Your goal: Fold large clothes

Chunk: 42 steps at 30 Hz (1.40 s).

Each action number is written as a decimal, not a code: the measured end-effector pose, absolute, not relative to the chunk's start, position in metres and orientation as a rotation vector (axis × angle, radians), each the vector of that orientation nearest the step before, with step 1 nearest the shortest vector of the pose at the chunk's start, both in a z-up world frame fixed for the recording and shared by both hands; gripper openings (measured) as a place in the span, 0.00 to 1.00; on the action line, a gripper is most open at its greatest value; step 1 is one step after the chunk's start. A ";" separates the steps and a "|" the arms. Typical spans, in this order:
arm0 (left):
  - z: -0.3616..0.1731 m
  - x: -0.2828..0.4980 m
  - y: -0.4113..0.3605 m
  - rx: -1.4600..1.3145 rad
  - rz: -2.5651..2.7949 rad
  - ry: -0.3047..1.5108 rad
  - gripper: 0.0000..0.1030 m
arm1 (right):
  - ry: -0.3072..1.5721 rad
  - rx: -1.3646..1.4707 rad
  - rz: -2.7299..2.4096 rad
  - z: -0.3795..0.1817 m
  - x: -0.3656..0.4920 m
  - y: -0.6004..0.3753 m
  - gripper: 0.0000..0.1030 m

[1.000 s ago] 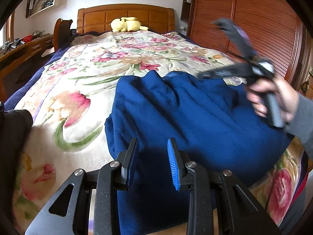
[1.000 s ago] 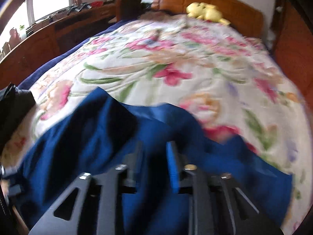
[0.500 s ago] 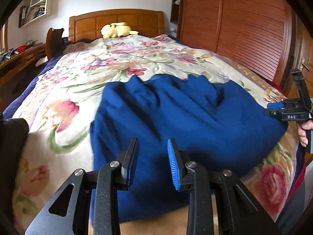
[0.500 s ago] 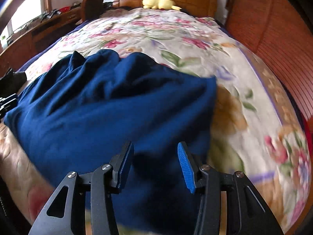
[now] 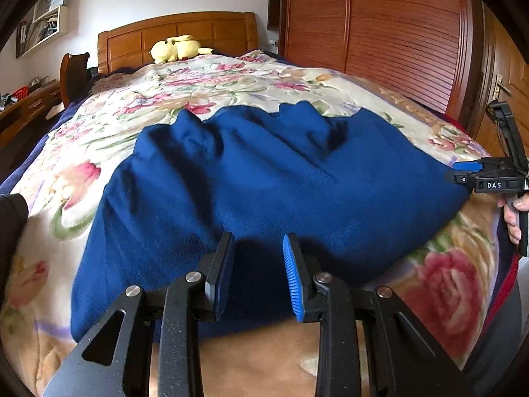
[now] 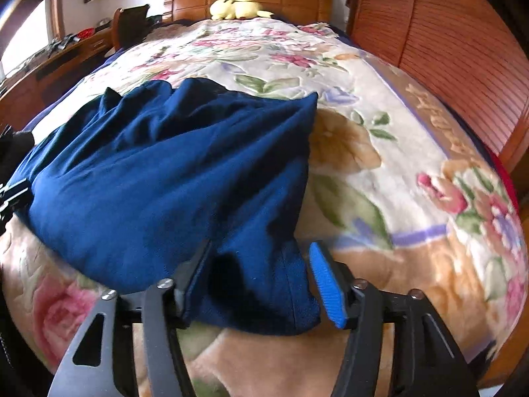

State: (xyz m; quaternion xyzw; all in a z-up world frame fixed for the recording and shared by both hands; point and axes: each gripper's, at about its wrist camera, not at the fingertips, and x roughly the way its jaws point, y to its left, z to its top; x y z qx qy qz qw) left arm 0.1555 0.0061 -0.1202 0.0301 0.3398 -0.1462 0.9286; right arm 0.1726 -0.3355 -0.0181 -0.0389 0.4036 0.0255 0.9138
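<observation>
While the blue garment lies rumpled on the floral bedspread, left tool hovers over its near hem at 6 o'clock, jaws apart, gripping nothing. Right tool jaws just widened, straddling garment corner at 6 o'clock, pads not pressing.

The garment is matt blue knitted cloth, the blanket a thick, soft plush with flowers. The headboard and slatted wardrobe are glossy wood. The fingers have ribbed blue pads on black grainy plastic
</observation>
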 end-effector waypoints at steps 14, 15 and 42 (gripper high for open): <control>-0.131 0.150 -0.005 0.136 -0.259 0.689 0.30 | 0.798 0.091 0.107 -0.050 0.171 -0.354 0.70; -0.131 0.150 -0.005 0.134 -0.260 0.690 0.30 | 0.797 0.093 0.110 -0.052 0.171 -0.355 0.70; -0.110 0.131 0.034 0.026 -0.299 0.637 0.30 | 0.740 0.006 0.303 0.066 0.177 -0.282 0.17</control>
